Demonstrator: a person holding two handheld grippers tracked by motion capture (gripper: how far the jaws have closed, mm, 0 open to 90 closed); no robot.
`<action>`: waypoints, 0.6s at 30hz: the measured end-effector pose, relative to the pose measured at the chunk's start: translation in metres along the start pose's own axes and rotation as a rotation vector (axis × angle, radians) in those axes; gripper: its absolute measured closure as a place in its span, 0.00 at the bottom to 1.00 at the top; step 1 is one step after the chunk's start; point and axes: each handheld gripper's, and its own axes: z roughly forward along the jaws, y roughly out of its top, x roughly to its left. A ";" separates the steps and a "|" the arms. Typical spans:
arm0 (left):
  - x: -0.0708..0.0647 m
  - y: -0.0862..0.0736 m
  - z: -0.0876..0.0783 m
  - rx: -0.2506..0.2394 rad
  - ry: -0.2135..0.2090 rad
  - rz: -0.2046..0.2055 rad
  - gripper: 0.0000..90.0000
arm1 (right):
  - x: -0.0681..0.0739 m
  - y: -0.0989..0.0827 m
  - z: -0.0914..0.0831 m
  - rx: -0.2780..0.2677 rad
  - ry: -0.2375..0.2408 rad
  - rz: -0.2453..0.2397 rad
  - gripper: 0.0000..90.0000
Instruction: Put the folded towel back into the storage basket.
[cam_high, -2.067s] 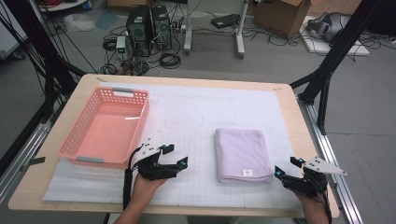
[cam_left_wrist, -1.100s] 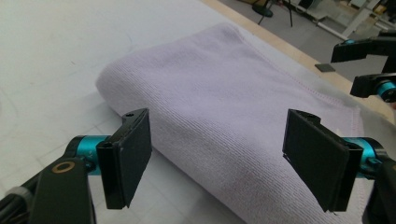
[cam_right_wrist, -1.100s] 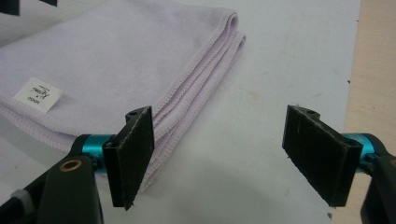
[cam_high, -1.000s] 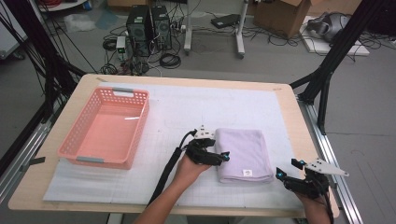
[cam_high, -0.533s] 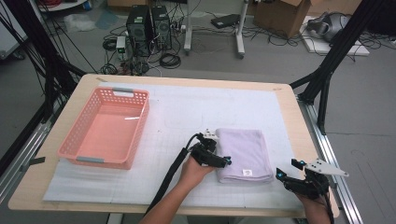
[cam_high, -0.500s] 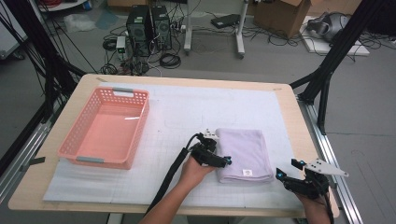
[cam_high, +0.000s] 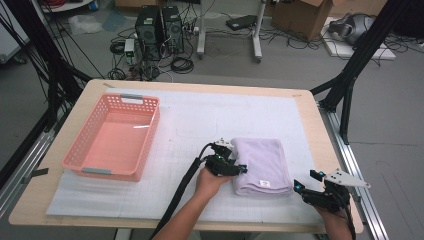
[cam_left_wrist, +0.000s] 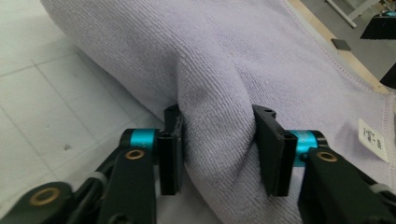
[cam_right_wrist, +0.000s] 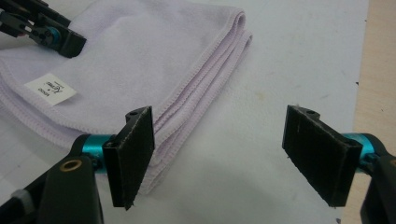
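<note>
Noted first: a small white label (cam_right_wrist: 50, 93) is sewn on the folded lilac towel (cam_high: 262, 162), its print too small to read. The towel — ribbed terry, layered hems stacked along one edge — lies flat on the white gridded mat (cam_high: 200, 117), right of centre on the table (cam_high: 307, 112). The left gripper (cam_left_wrist: 217, 140) has just been closing, and its pads now pinch a raised fold at the towel's left edge. The right gripper (cam_right_wrist: 219, 154) rests near the towel's right side, jaws wide, nothing between them. Well to the left, a pink basket (cam_high: 80, 150) — empty.
</note>
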 end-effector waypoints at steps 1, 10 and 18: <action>0.000 0.000 0.000 -0.003 -0.001 -0.004 0.69 | 0.000 0.000 0.000 0.001 0.002 0.001 0.27; 0.001 -0.002 -0.007 -0.057 -0.027 0.035 0.77 | -0.002 0.000 0.000 -0.009 0.006 0.012 0.27; -0.001 0.000 -0.024 -0.121 -0.062 0.075 0.78 | -0.004 -0.001 -0.002 -0.014 0.007 0.021 0.27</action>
